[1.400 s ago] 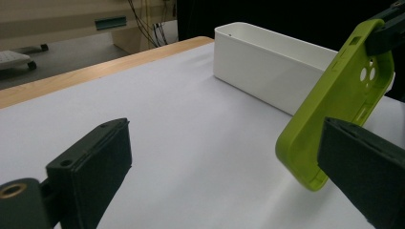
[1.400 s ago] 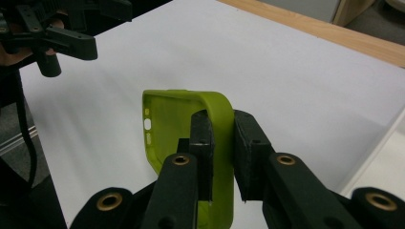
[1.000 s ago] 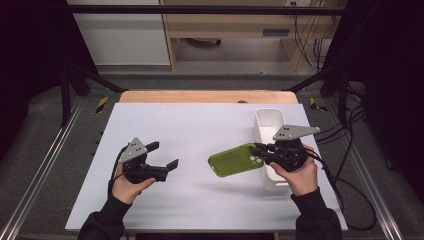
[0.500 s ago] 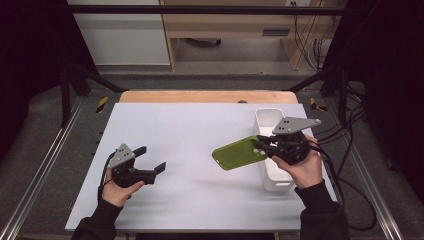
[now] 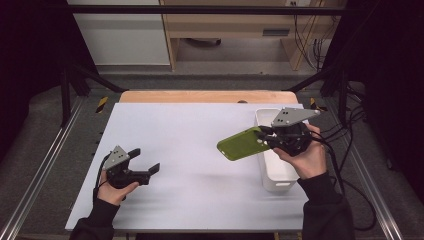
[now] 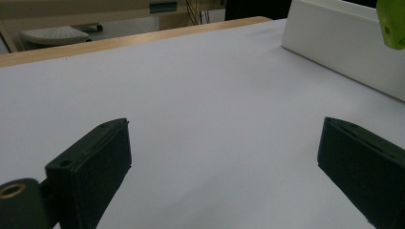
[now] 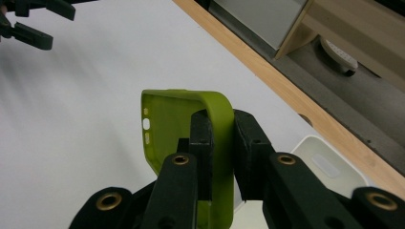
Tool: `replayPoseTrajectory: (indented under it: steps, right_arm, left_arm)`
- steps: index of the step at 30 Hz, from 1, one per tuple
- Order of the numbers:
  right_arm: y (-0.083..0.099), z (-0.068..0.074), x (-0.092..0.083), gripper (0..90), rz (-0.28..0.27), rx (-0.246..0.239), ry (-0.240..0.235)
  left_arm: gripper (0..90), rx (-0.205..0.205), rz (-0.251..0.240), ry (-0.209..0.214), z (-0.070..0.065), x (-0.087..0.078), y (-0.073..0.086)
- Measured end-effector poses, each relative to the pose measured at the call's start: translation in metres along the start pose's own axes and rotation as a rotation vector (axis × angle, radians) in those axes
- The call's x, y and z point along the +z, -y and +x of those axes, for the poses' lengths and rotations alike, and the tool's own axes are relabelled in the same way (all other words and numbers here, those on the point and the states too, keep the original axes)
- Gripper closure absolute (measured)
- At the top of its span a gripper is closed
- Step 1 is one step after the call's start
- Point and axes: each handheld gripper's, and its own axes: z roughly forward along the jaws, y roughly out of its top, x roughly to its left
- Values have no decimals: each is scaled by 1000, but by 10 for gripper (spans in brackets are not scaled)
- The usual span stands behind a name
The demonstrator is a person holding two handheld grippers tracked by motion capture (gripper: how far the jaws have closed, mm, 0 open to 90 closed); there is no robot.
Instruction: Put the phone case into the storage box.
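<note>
A lime-green phone case (image 5: 241,144) hangs in the air above the white table sheet (image 5: 190,125), just left of the white bin (image 5: 274,176). My right gripper (image 5: 264,136) is shut on the case's side wall; the right gripper view shows both pads pinching that wall (image 7: 222,119), with the open inside of the case (image 7: 167,119) facing the camera. My left gripper (image 5: 146,160) sits low over the sheet at the front left, open with nothing between its fingers (image 6: 224,125). From it, the bin (image 6: 344,43) and a corner of the case (image 6: 394,24) show at the upper right.
The bin (image 7: 329,167) stands along the sheet's right edge, under my right hand. A wooden strip (image 5: 207,96) borders the table's far edge. Metal rails run along both sides, and cables (image 5: 350,165) trail at the right. My left gripper (image 7: 36,24) appears far off.
My right gripper has lifted the green case higher and tilted it. My left gripper has moved left and toward the table's front, sinking closer to the sheet.
</note>
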Motion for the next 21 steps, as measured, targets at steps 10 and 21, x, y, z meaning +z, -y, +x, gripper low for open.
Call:
replayPoseTrajectory:
  steps: [10,21]
  right_arm:
    - [-11,-8,-4,793,9,-60,57]
    - [-20,-16,-6,794,34,-93,104]
  left_arm:
    - [39,1,10,-2,4,0,4]
    - [39,9,14,-14,8,1,7]
